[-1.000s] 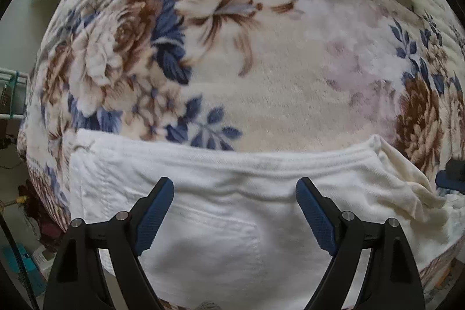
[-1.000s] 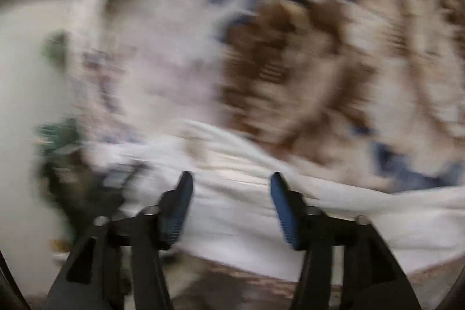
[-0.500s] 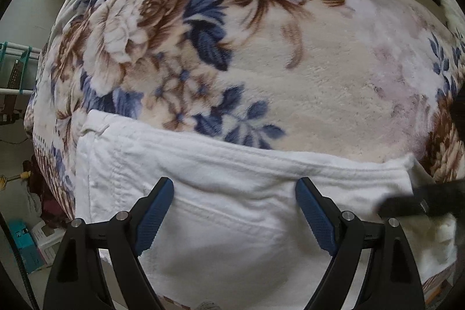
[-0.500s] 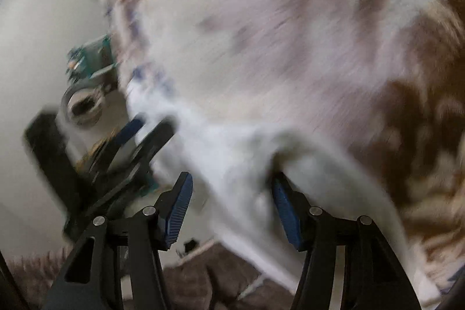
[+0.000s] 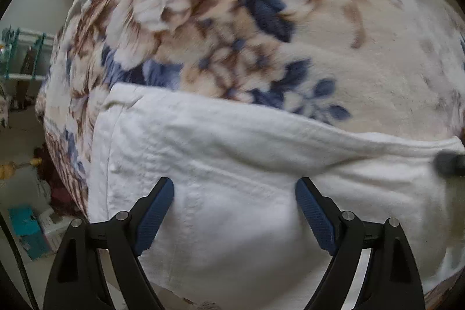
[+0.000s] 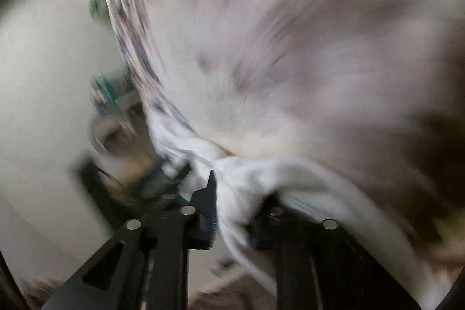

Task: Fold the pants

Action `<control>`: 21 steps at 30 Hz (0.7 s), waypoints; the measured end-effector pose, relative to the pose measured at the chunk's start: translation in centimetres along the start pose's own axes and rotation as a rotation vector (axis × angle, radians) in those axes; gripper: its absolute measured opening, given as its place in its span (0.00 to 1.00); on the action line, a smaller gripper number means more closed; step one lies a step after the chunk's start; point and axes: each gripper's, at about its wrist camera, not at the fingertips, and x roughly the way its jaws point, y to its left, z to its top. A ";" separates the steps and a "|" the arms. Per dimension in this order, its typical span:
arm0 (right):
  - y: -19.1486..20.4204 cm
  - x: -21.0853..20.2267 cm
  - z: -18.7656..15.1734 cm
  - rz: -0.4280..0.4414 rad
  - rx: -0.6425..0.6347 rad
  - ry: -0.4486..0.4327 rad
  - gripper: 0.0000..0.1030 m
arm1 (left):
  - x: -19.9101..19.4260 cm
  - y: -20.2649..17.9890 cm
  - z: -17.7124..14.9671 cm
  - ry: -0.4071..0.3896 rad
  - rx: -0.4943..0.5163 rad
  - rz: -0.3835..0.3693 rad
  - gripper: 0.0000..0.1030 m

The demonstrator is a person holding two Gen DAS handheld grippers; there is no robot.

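White pants (image 5: 232,164) lie on a floral blanket (image 5: 290,34), waistband toward the far side, a back pocket seam showing. My left gripper (image 5: 234,193) is open and hovers just above the pants, near their left end. In the blurred right wrist view, my right gripper (image 6: 235,199) is shut on a bunched edge of the white pants (image 6: 247,179) at their right end. A dark blurred part of the right gripper shows at the right edge of the left wrist view (image 5: 447,163).
The blanket covers a bed whose left edge (image 5: 58,106) drops to a floor with teal boxes (image 5: 26,228) and clutter. A white rack (image 5: 23,54) stands at the left. The left gripper appears blurred in the right wrist view (image 6: 122,182).
My right gripper swung left and closed on the pants' edge. My left gripper moved closer over the pants and stayed open.
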 end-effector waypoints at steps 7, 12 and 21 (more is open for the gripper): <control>-1.1 -2.1 -1.7 -0.026 0.011 0.037 0.36 | -0.5 0.6 -0.3 -0.004 -0.012 -0.013 0.83; 0.2 0.9 -0.8 -0.189 -0.082 0.096 0.19 | -0.3 -0.5 -0.9 -0.002 0.040 0.007 0.83; 2.1 -11.1 -3.2 -0.459 -0.139 -0.149 0.24 | -1.0 -0.3 -0.5 -0.006 0.025 -0.037 0.83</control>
